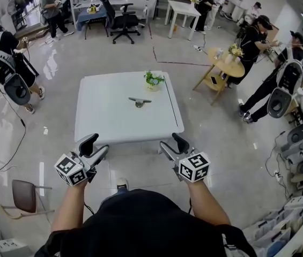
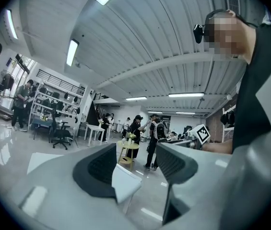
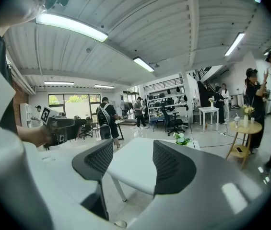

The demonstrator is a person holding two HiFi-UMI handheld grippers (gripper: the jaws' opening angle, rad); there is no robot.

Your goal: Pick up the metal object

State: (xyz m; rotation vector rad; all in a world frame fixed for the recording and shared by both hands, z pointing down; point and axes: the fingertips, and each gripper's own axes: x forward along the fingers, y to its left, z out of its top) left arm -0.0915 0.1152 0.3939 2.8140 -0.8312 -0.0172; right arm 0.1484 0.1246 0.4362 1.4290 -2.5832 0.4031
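Observation:
The metal object (image 1: 139, 101), a small grey T-shaped piece, lies near the middle of the white square table (image 1: 108, 122), just in front of a small potted plant (image 1: 153, 81). Both grippers hover short of the table's near edge, well apart from the object. My left gripper (image 1: 96, 145) is open with nothing between its fingers; in the left gripper view only a table corner (image 2: 125, 183) shows past the left gripper (image 2: 135, 164). My right gripper (image 1: 172, 143) is open and empty too. In the right gripper view the right gripper (image 3: 133, 162) frames the table (image 3: 135, 169) and the plant (image 3: 181, 139).
Several people stand around the room's edges. A round wooden side table (image 1: 225, 63) stands to the table's right, a brown chair (image 1: 25, 197) at the lower left, an office chair (image 1: 124, 23) and desks at the back. Cables run over the glossy floor.

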